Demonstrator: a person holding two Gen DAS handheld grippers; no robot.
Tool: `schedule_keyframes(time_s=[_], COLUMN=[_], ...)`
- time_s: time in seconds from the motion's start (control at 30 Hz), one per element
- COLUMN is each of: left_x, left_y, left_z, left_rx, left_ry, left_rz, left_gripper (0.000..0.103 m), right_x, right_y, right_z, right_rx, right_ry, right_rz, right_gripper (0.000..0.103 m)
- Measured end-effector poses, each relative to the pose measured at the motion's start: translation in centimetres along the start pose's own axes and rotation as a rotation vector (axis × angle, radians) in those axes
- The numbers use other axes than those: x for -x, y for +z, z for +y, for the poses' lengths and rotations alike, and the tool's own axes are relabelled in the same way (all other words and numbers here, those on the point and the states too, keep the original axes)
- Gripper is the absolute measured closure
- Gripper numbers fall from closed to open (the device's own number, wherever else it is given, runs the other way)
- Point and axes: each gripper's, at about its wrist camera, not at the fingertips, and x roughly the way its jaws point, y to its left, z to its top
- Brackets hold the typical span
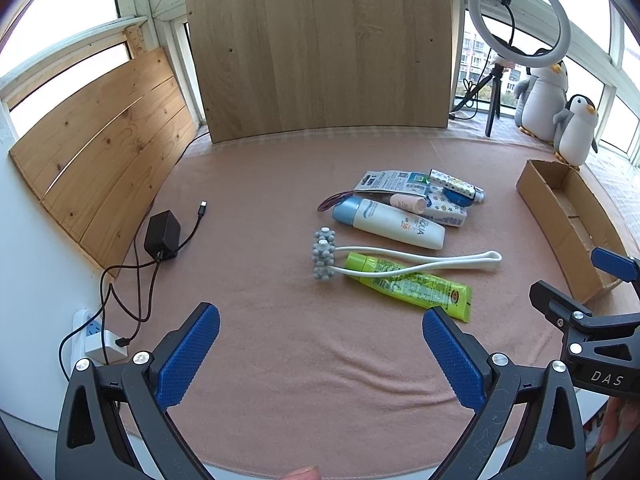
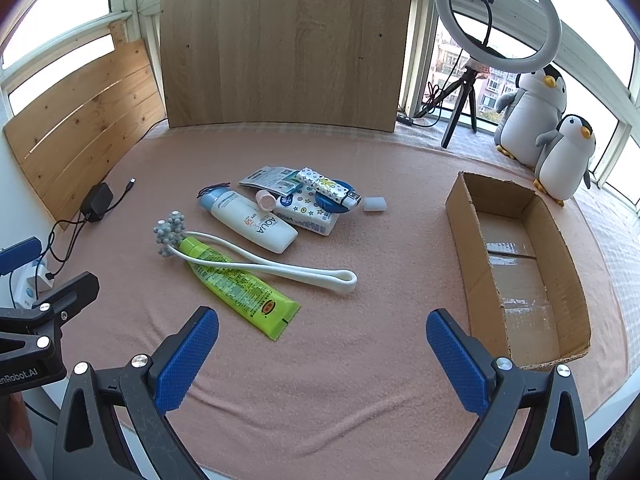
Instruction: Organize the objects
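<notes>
A heap of toiletries lies mid-table on the pink cloth [image 2: 360, 380]: a white sunscreen bottle [image 2: 250, 220] with a blue cap, a lime-green tube [image 2: 240, 288], a white roller massager [image 2: 280, 270] with grey knobbed heads lying across the tube, a starred tissue pack [image 2: 310, 212], a patterned tube [image 2: 328, 188], a printed pouch [image 2: 270, 178] and a small white cap [image 2: 375, 203]. An empty cardboard box [image 2: 472, 264] stands at the right. My left gripper [image 1: 320, 354] and right gripper [image 2: 322, 354] hover open near the front edge, short of the heap. The same bottle [image 1: 394, 222], tube [image 1: 408, 284] and box [image 1: 548, 216] show in the left wrist view.
A black charger [image 1: 162, 234] with cables and a white power strip [image 1: 98, 338] sit at the left edge. Wooden boards [image 1: 320, 48] stand at the back and left. A ring light [image 2: 496, 16] on a tripod and two plush penguins [image 2: 564, 156] stand at the back right.
</notes>
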Motion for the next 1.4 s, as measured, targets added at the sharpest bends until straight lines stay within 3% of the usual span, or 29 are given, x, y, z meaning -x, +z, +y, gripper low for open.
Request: schedule_keyframes(time_s=[0.13, 0.4, 0.6, 0.77, 1.03, 1.13, 1.2, 1.23, 1.4], left_x=[-1.5, -6.1, -8.0, -8.8, -9.1, -9.8, -10.4, -10.7, -11.6], left_y=[0.1, -1.5, -2.3, -2.7, -3.2, -3.6, -4.0, -4.2, -4.8], left_z=[0.4, 2.1, 3.9, 5.3, 5.8, 5.0, 4.3, 3.8, 1.9], left_rx=[0.009, 0.015, 0.059, 0.075, 0.135, 0.188, 0.226, 0.237, 0.244], left_ry=[-0.009, 0.005, 0.005, 0.015, -0.068, -0.144, -0.205, -0.227, -0.267], left_rz=[0.023, 0.086, 0.12, 0.121, 0.127, 0.16, 0.181, 0.195, 0.222], left_gripper=[0.0, 0.0, 0.0, 0.0, 0.0, 0.0, 0.0, 0.0, 0.001], right_x=[-1.3, -9.9, -12.1, -13.0, -13.5, -12.6, -11.8, -11.4, -9.7], right_y=[0.2, -1.8, -2.7, -1.9, -1.4, -1.9, -2.5, -2.8, -4.7], right_z=[0.0, 1.5, 2.0, 2.5, 2.9, 3.3, 3.7, 4.0, 5.1], right_rx=[0.005, 0.231, 0.318, 0.344, 0.432, 0.43, 0.423, 0.416, 0.379], right_ry=[0.018, 0.111, 0.175, 0.232, 0.313, 0.323, 0.319, 0.322, 0.303], right_rz=[0.002, 0.132, 0.187, 0.127, 0.093, 0.082, 0.073, 0.072, 0.077], right_gripper=[0.0, 0.001, 0.001, 0.001, 0.002, 0.022, 0.048, 0.055, 0.062])
